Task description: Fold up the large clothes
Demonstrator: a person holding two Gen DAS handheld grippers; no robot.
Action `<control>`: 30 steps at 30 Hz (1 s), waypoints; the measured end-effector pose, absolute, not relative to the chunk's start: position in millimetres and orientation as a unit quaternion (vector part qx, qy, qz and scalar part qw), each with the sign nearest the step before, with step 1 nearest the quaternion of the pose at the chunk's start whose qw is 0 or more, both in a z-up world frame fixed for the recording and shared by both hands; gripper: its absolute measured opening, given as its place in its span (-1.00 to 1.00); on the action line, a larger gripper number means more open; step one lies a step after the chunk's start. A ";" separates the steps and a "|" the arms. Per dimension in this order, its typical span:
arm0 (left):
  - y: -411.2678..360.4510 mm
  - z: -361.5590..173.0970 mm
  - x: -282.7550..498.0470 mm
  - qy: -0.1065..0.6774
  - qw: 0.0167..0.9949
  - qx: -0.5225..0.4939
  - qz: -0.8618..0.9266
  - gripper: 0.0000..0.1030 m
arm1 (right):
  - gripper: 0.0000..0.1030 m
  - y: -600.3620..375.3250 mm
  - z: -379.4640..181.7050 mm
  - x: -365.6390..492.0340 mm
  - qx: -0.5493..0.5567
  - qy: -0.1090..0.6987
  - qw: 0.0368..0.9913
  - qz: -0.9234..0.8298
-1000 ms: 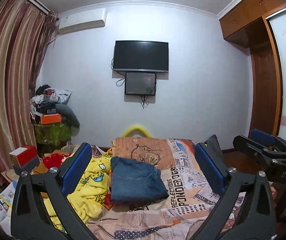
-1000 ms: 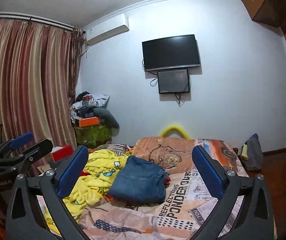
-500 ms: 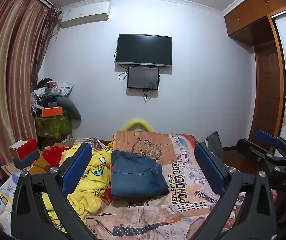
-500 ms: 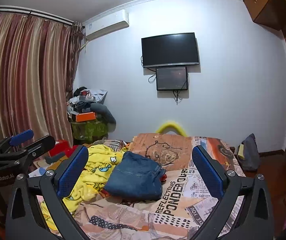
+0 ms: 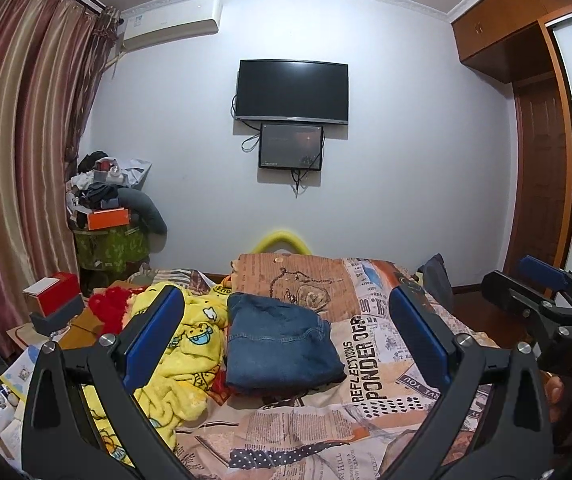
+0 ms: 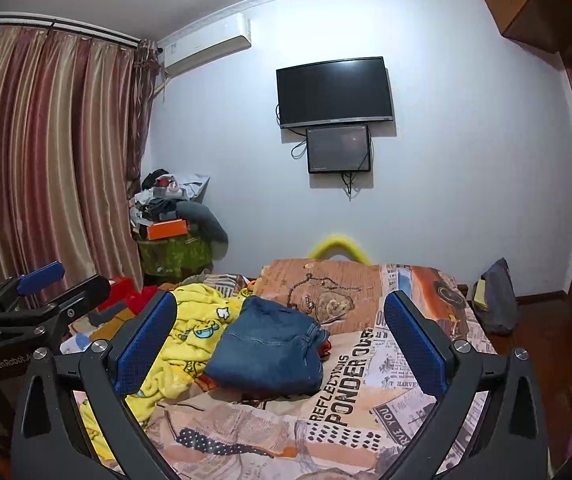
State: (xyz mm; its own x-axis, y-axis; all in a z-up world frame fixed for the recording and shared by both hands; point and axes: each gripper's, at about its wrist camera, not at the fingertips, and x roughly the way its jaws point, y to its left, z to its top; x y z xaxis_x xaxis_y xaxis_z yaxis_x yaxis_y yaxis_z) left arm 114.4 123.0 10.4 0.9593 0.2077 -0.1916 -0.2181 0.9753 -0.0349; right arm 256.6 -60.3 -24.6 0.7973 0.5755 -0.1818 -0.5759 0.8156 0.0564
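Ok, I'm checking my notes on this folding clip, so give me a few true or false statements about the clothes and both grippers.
1. The blue jeans lie folded on the bed. True.
2. The left gripper is shut on the jeans. False: its jaws stand wide open and hold nothing.
3. The yellow blanket lies left of the jeans. True.
4. The right gripper grips the yellow blanket. False: it is open and hovers above the bed.
5. The wall TV shows a bright picture. False: its screen is dark.
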 end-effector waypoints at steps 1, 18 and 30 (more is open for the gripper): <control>123.0 10.1 114.8 0.094 0.989 -0.028 0.107 0.99 | 1.00 -60.1 -25.1 256.3 -0.002 0.096 0.948 0.303; 121.9 8.5 124.6 0.107 0.989 -0.022 0.098 0.99 | 1.00 -66.6 -28.1 260.8 0.001 0.109 0.948 0.299; 121.6 8.7 127.0 0.113 0.990 -0.020 0.077 0.99 | 1.00 -73.2 -24.2 263.6 0.013 0.108 0.951 0.290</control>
State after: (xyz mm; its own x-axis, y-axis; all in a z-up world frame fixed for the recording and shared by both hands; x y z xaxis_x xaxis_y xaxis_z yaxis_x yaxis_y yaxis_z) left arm 127.0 121.6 8.7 0.9628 0.1472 -0.2266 -0.1562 0.9875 -0.0223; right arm 263.6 -73.2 -24.2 0.8082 0.5543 -0.1988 -0.5489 0.8314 0.0867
